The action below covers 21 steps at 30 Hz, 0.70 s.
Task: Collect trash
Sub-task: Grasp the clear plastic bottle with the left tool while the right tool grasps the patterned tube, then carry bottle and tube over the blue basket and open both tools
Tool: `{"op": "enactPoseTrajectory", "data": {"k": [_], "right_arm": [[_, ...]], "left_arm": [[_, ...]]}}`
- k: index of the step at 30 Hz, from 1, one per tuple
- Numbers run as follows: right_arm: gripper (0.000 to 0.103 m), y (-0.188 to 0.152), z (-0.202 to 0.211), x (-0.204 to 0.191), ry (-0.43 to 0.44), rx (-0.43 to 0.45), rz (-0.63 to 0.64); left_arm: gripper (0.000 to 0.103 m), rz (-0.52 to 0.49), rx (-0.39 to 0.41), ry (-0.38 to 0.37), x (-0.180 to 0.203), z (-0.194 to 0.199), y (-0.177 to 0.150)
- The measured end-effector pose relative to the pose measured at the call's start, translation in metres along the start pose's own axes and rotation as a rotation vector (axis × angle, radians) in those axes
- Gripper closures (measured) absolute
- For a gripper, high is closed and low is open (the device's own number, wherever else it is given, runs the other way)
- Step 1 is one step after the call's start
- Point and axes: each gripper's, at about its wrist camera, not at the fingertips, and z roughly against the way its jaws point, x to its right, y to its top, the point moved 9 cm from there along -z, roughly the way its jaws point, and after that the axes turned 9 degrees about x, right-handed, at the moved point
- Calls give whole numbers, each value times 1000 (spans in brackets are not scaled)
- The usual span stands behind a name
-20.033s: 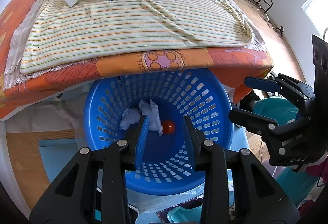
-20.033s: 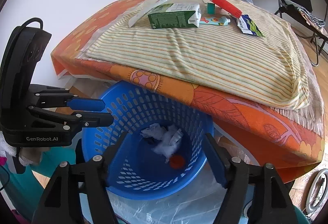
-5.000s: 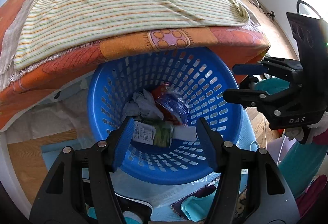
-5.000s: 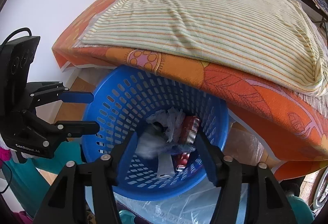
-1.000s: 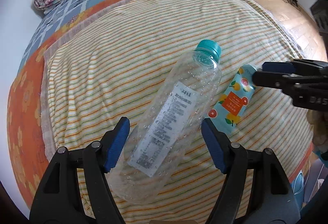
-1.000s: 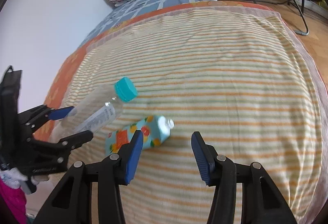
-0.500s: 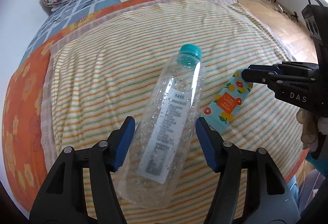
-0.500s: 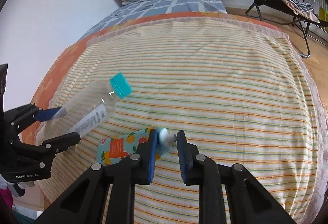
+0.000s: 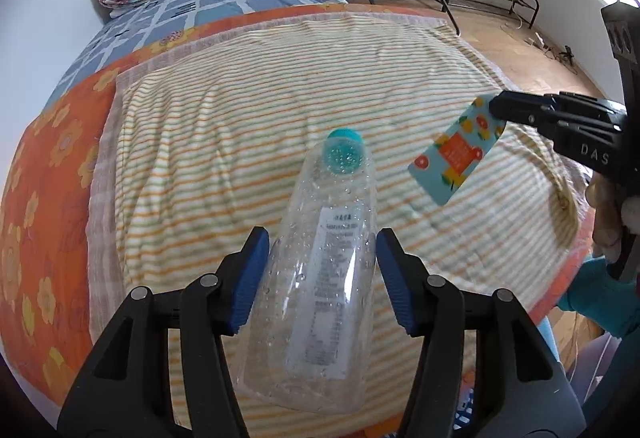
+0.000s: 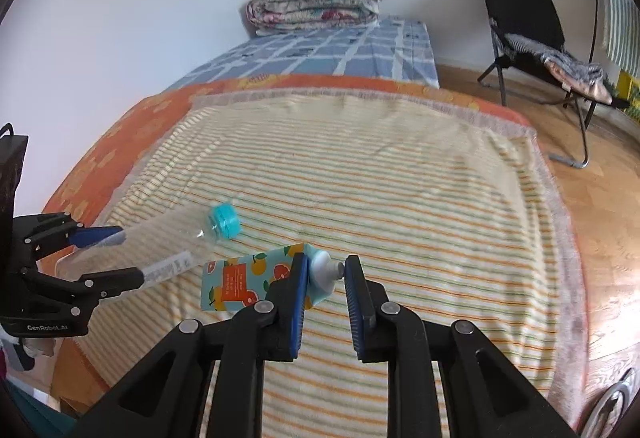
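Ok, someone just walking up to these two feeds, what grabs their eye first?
Probably the clear plastic bottle with its teal cap, lying between the pads of the left gripper, whose jaws are closing on it. Next, the orange-printed teal tube, pinched at its white neck by the shut right gripper and hanging above the striped blanket.

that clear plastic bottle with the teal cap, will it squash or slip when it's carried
The clear plastic bottle with the teal cap looks empty apart from droplets, so it is probably light. Its thin wall may dent as the left gripper closes. Round and smooth, it could slide between the blue fingers if tilted.
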Motion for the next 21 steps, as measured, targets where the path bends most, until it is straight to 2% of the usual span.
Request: {"op": "enactPoseTrajectory", "data": {"k": [10,15,21], "right_arm": [[85,11,53,-21,-8,86,104],[85,6,68,-24,-5,88,110],[85,2,95,-23,7,105,115]], "left_arm": [[49,26,69,14,3,51,-11],[49,65,77,-16,5,63,-13],[49,46,97,-48,22,92,-25]]}}
